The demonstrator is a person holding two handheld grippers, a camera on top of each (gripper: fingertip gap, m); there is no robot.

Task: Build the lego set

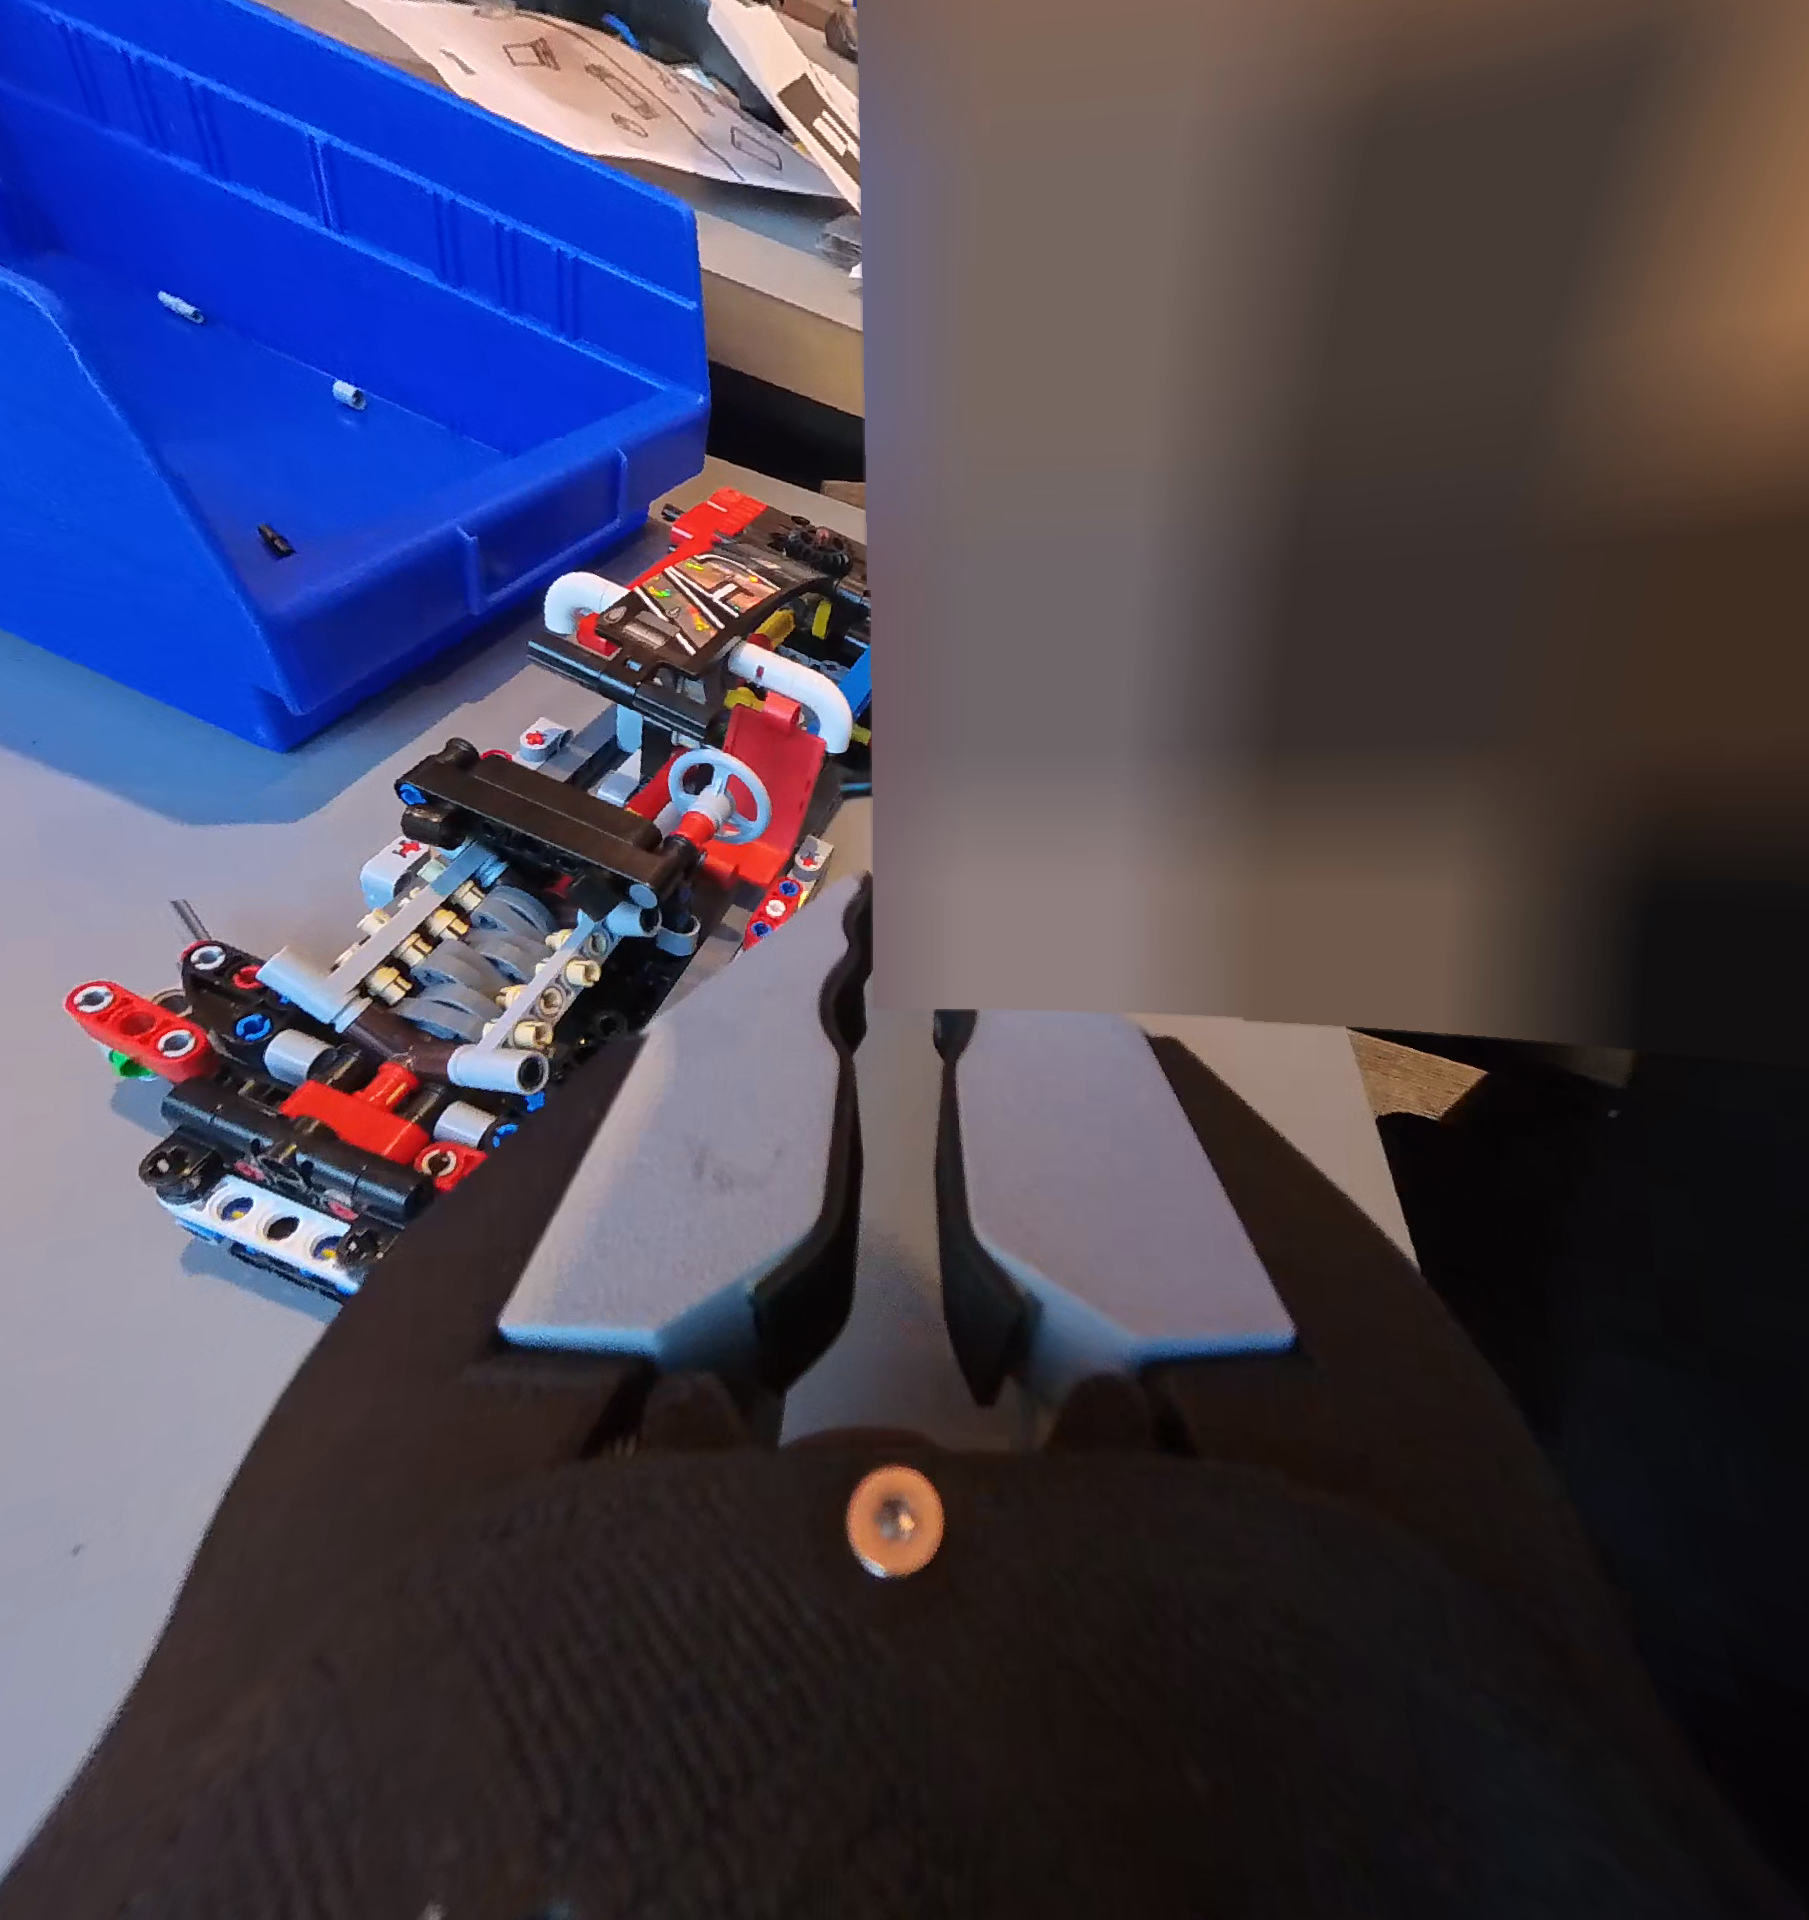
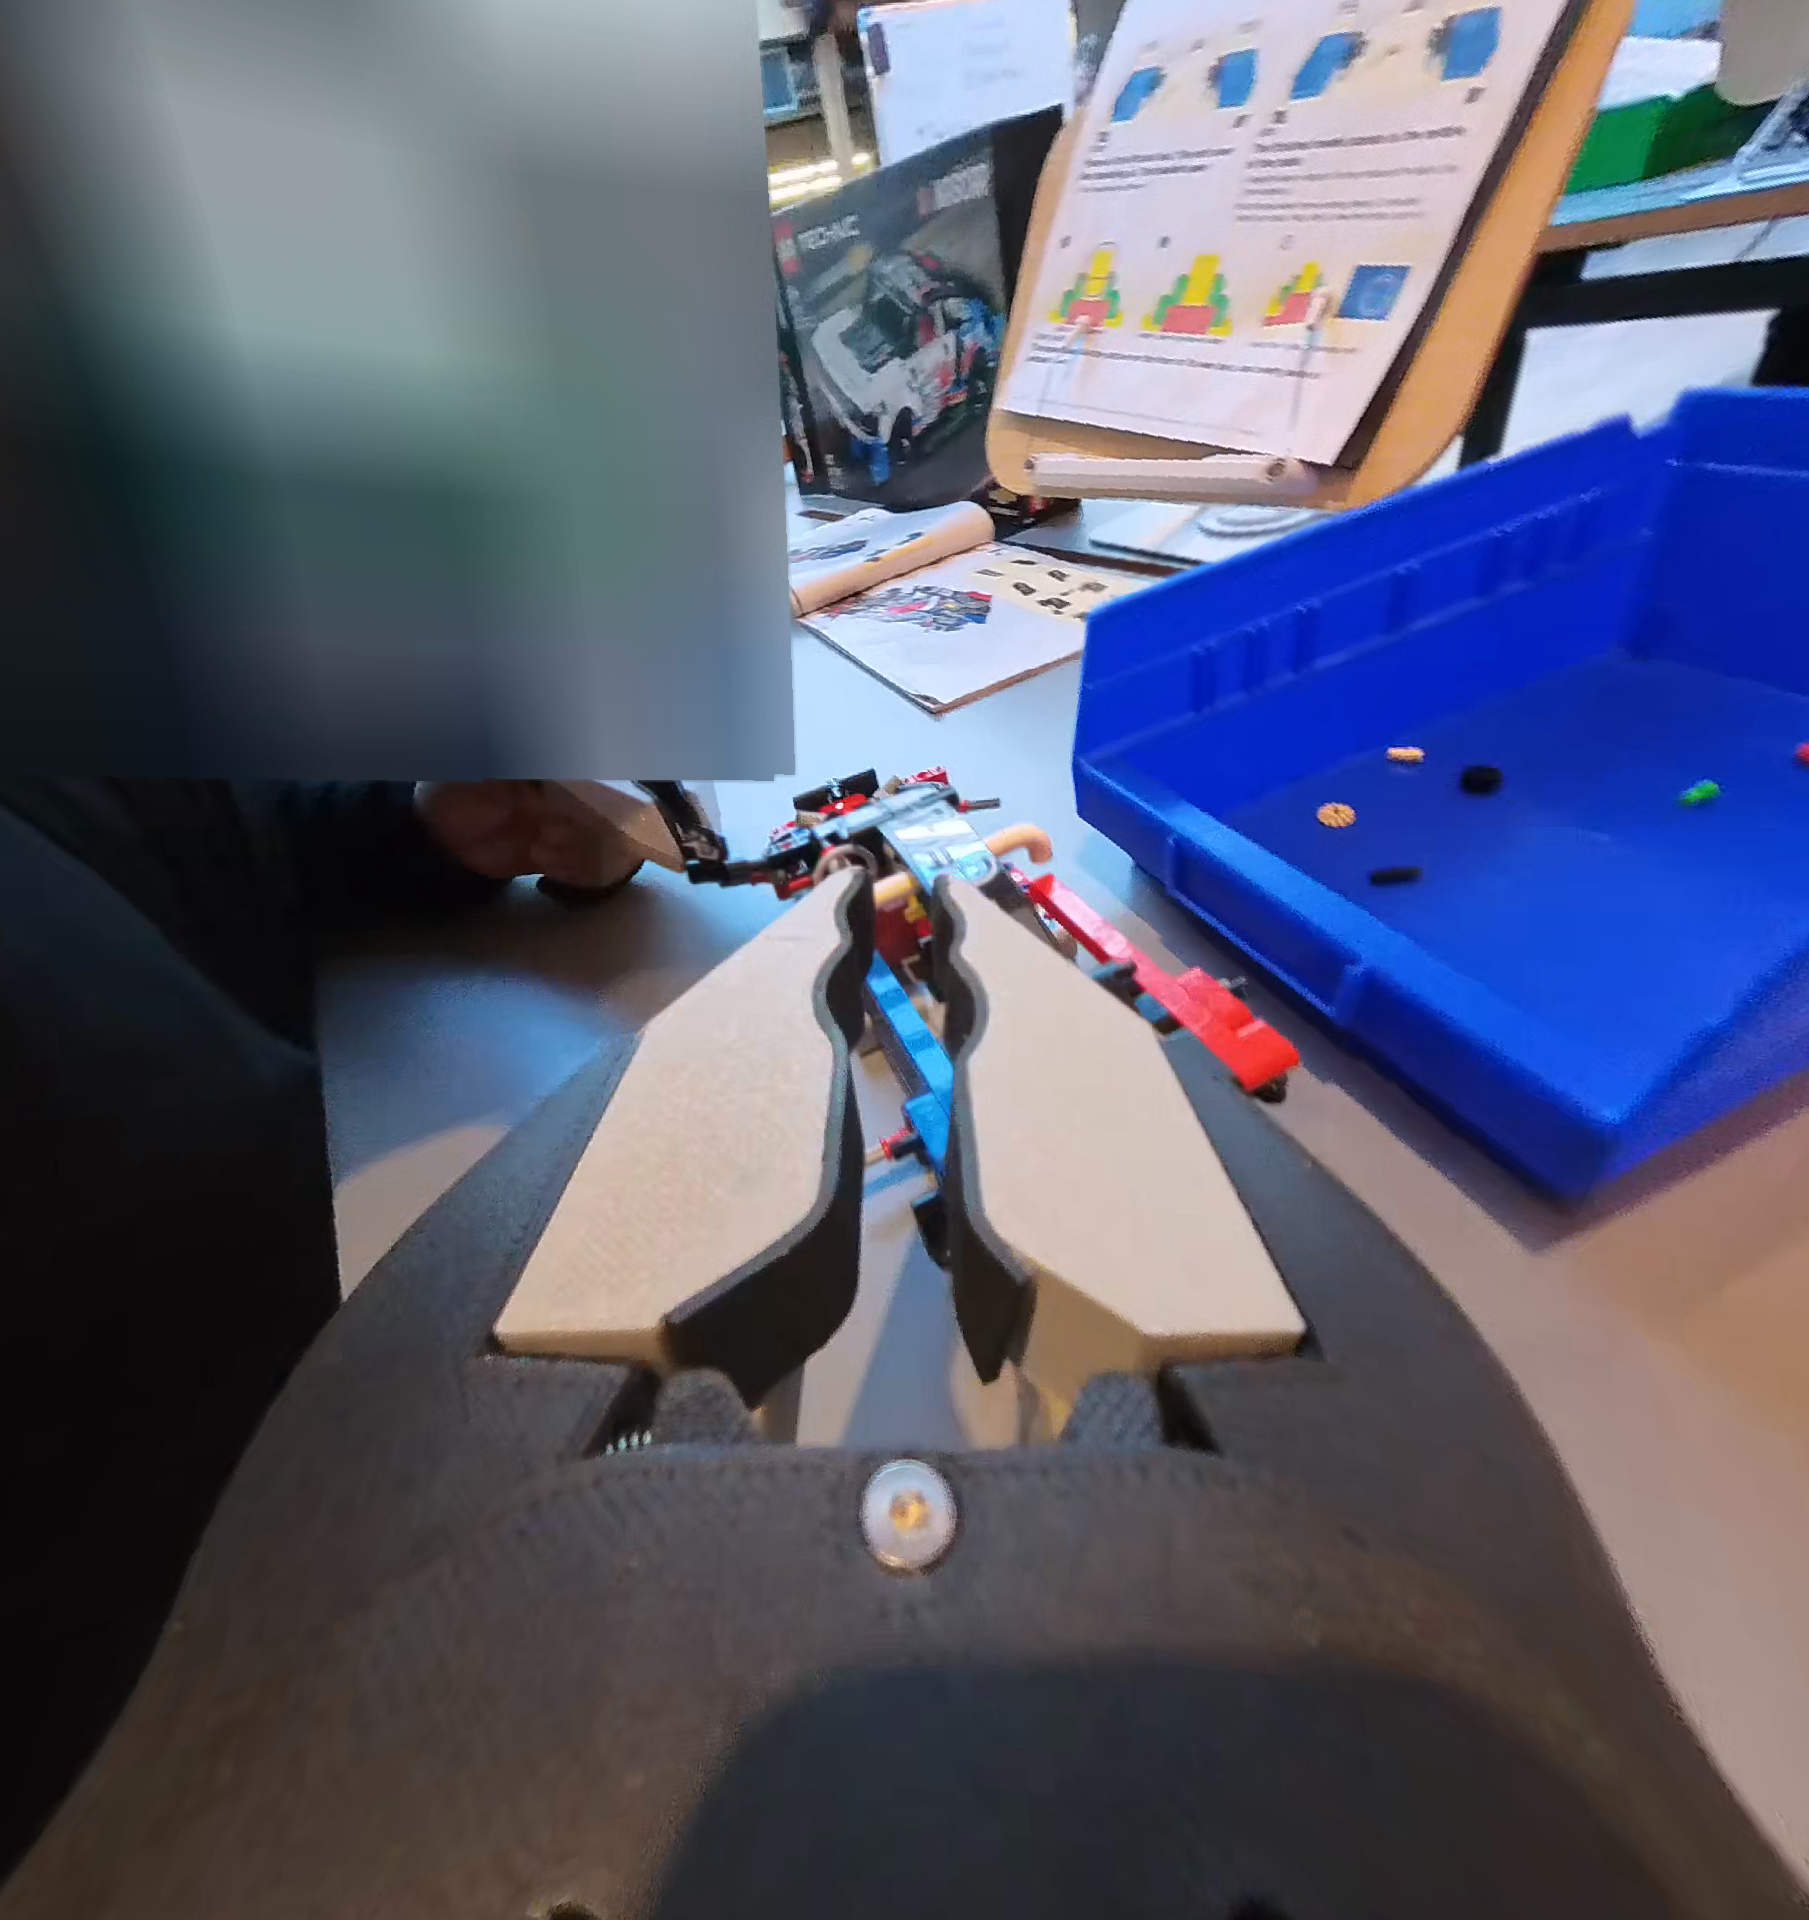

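Observation:
A partly built lego car [image 1: 526, 831] lies on the grey table, with a steering wheel, a red seat and grey engine parts. My left gripper [image 1: 900, 1023] is just right of the car's side, its jaws a narrow gap apart with only bare table showing between them; a blur patch hides its right fingertip. In the right wrist view it [image 2: 687, 842] comes in from the left and touches the car's far end [image 2: 921, 842]. My right gripper [image 2: 900, 894] reaches over the car's near end, and its jaws are closed on the car's blue beam [image 2: 905, 1039].
A blue bin [image 1: 567, 260] with a few small pieces stands behind the car; the right wrist view shows a blue bin [image 2: 1399, 1018] right of the car. An open instruction booklet [image 2: 952, 623], the set's box [image 2: 889, 343] and a stand with a sheet [image 2: 1243, 239] are behind. A dark sleeve [image 2: 100, 1039] fills the left. The grippers' ends are close to 15 cm from one another.

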